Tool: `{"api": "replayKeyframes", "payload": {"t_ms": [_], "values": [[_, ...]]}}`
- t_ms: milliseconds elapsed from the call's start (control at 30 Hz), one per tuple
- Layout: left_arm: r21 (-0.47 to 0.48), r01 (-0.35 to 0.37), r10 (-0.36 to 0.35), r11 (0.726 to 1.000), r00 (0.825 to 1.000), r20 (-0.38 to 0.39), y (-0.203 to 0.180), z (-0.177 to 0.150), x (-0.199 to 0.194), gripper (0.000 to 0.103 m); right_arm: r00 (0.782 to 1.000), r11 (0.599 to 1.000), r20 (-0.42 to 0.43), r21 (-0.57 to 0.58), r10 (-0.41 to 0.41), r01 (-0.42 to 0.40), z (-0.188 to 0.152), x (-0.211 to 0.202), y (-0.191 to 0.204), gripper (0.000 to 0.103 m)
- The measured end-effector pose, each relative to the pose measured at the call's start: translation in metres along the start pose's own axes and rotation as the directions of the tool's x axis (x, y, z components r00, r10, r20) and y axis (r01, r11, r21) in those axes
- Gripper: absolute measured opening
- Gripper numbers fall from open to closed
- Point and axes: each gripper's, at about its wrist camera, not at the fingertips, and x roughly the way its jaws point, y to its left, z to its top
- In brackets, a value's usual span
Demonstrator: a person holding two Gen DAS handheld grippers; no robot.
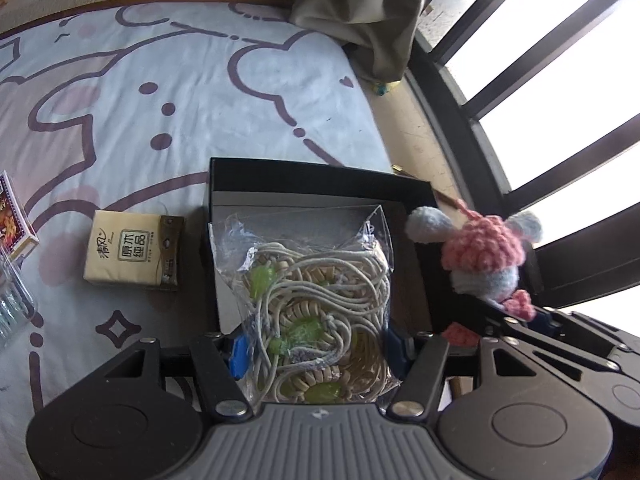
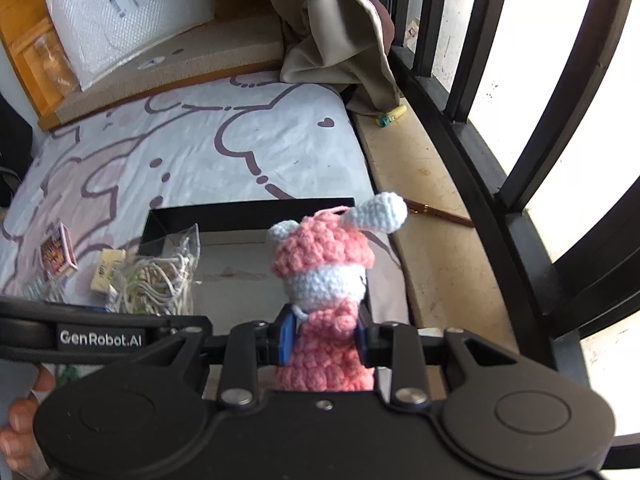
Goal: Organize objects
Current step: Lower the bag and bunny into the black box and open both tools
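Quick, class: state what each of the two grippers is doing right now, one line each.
Left gripper: closed on the clear bag of cords, over the black box.
Right gripper: closed on the crocheted doll.

I'm seeing one black box (image 1: 320,178), one bag of corded beads (image 1: 316,304) and one crocheted doll (image 2: 324,280). I'm also counting one tissue pack (image 1: 134,250) and one card box (image 1: 14,220).

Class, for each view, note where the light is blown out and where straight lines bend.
Left wrist view: window panes blown out white at right; the black box rim bows. Right wrist view: same glare through the window bars, which curve strongly; the crochet doll stays sharp.
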Motion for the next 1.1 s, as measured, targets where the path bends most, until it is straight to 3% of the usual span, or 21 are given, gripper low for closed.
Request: {"api": "replayKeyframes", "payload": {"t_ms": [100, 233, 367, 467, 533, 767, 967, 1100], "values": [[-0.006, -0.036, 0.036, 0.999, 0.999, -0.006, 0.004, 0.001, 0.005, 0.071, 1.000, 1.000, -0.013, -0.018, -0.015, 0.014, 0.000, 0.004, 0.000, 0.031], [-0.013, 0.017, -0.017, 1.000, 1.000, -0.009, 0.004, 0.002, -0.001, 0.087, 1.000, 1.000, -0.025, -0.016, -0.012, 0.011, 0.000, 0.009, -0.001, 0.031], [0.034, -0.018, 0.018, 0.999, 0.999, 0.027, -0.001, 0.002, -0.011, 0.087, 0.999, 1.000, -0.037, -0.003, -0.002, 0.002, 0.002, 0.012, 0.000, 0.031], [0.081, -0.110, 0.104, 0.991, 0.992, 0.075, -0.003, 0.002, -0.020, 0.087, 0.999, 1.000, -0.045, -0.002, 0.002, -0.002, 0.003, 0.015, 0.003, 0.031], [0.086, -0.129, 0.122, 0.988, 0.989, 0.081, 0.001, 0.003, -0.022, 0.087, 0.999, 1.000, -0.050, -0.008, -0.001, 0.001, 0.003, 0.016, 0.005, 0.031], [0.034, -0.134, 0.132, 0.990, 0.990, 0.057, 0.021, 0.006, -0.024, 0.087, 0.989, 0.981, 0.033, -0.121, -0.147, 0.150, 0.009, 0.016, 0.021, 0.031], [-0.005, -0.139, 0.139, 0.990, 0.989, 0.054, 0.034, 0.010, -0.022, 0.087, 0.984, 0.955, -0.057, -0.256, -0.170, 0.150, 0.000, 0.046, 0.043, 0.031], [-0.031, -0.132, 0.133, 0.991, 0.990, 0.055, 0.043, 0.012, -0.024, 0.087, 0.983, 0.964, -0.140, -0.256, -0.116, 0.078, -0.006, 0.059, 0.053, 0.031]]}}
